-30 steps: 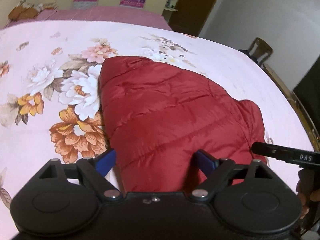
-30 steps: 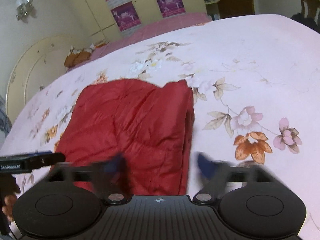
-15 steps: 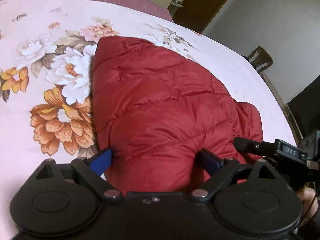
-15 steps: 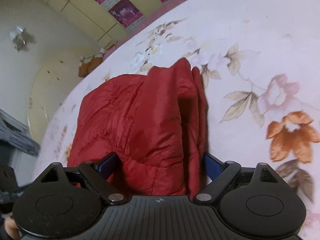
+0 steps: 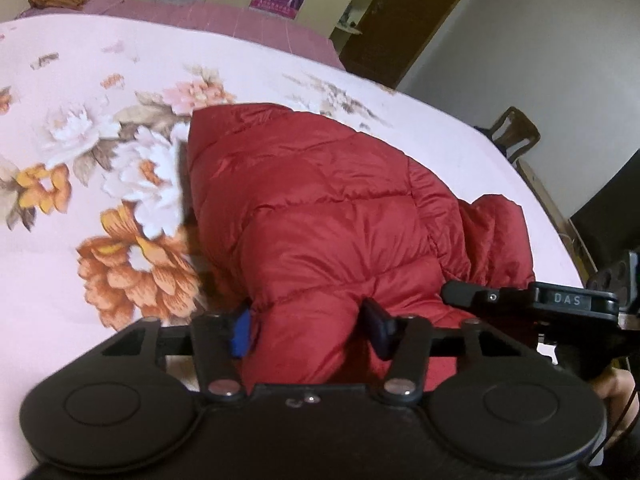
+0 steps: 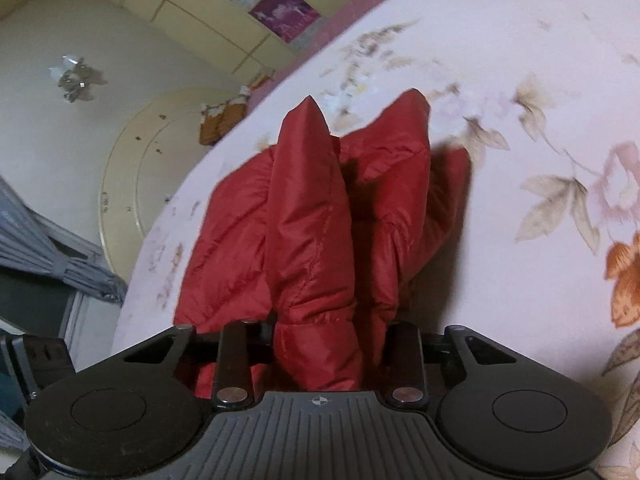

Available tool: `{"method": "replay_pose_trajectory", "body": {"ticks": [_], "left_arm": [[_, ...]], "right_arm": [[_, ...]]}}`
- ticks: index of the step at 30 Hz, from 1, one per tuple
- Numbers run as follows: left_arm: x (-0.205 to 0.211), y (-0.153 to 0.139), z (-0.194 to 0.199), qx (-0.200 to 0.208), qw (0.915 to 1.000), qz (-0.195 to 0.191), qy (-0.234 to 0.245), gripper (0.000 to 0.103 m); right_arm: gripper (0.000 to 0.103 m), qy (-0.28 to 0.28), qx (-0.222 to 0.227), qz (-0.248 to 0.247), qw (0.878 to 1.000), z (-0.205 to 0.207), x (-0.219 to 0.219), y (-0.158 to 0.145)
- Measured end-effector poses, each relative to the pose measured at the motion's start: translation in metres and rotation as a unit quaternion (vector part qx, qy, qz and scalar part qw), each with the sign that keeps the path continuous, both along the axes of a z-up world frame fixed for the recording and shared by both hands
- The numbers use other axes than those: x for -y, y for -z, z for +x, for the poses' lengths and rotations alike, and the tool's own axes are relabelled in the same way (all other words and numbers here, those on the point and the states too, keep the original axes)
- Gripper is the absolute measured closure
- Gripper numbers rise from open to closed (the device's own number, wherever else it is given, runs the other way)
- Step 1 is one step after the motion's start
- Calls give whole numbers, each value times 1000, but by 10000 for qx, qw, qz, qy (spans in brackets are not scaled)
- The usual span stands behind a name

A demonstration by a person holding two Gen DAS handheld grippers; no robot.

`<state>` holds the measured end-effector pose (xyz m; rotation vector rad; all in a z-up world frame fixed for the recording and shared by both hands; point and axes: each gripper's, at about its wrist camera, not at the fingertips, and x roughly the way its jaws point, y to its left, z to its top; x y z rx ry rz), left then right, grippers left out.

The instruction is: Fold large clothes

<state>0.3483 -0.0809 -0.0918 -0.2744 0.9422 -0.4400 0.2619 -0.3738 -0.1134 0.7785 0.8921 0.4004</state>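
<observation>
A red quilted puffer jacket (image 5: pixel 328 216) lies folded on a pink floral bedsheet (image 5: pixel 72 264). My left gripper (image 5: pixel 308 330) is shut on the jacket's near edge, the fabric bunched between its blue pads. My right gripper (image 6: pixel 328 344) is shut on the other near corner of the jacket (image 6: pixel 312 232) and lifts it, so the fabric stands up in tall folds. The right gripper's tool also shows at the right of the left wrist view (image 5: pixel 532 300).
The bed's wooden edge (image 5: pixel 548 196) runs along the right, with a wooden chair (image 5: pixel 516 132) beyond it. A dark wardrobe (image 5: pixel 404 20) and posters stand at the far wall. A round headboard (image 6: pixel 136 184) and grey curtain (image 6: pixel 48 248) are left in the right wrist view.
Both grippers went from open astride the jacket's near edge to shut on it. The right one has raised its corner, and the fabric now stands up in folds.
</observation>
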Motion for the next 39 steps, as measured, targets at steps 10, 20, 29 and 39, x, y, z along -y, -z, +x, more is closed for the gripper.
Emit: {"method": "replay_pose_trajectory", "body": {"ticks": [10, 20, 29, 39], "left_arm": [[-91, -49, 8, 509, 9974, 204, -459, 55], [-264, -60, 47, 708, 9940, 509, -660, 55], [-359, -47, 86, 767, 9897, 900, -808, 55], [-366, -14, 90, 873, 9860, 1316, -535, 39]], "right_arm": [[70, -276, 327, 415, 9982, 44, -92, -32], [70, -390, 440, 467, 9972, 108, -280, -35], [70, -453, 211, 645, 9967, 164, -399, 1], [51, -251, -82, 270, 9993, 173, -411, 32]]}}
